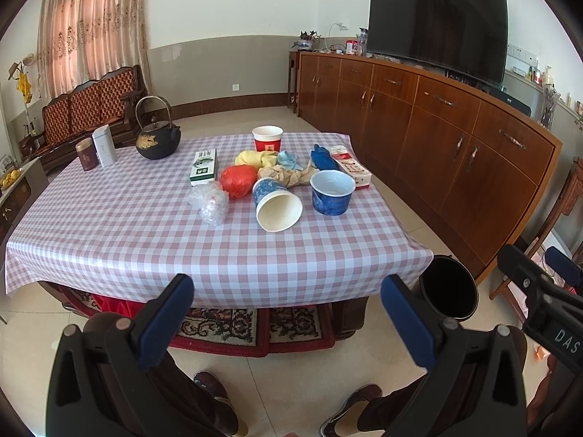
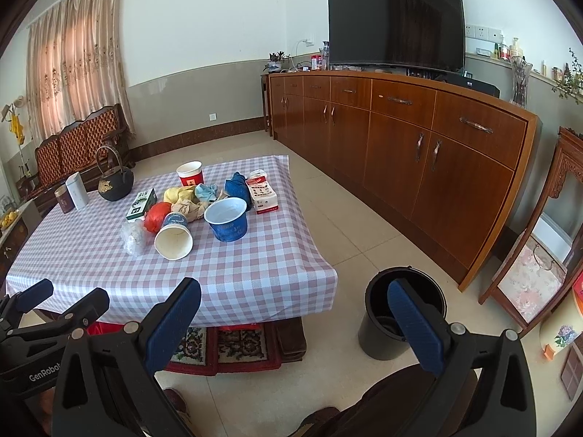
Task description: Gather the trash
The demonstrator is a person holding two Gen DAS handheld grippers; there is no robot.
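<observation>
Two grippers, both empty and spread wide: left gripper held low before the near edge of the table, right gripper low between table and bin. One black bin on the floor just off the table's right corner, open-topped. Trash clustered mid-table toward the far right: three paper cups, namely one blue cup upright, one tipped cup on its side with its mouth toward the camera, one red cup upright behind; one clear plastic wad; one red bag; one yellow wad; one tan wad; one pale blue wad; one dark blue wad. Two boxes: green box left of the pile, red-and-white box right of it. Far left on the table: one kettle and two tins.
</observation>
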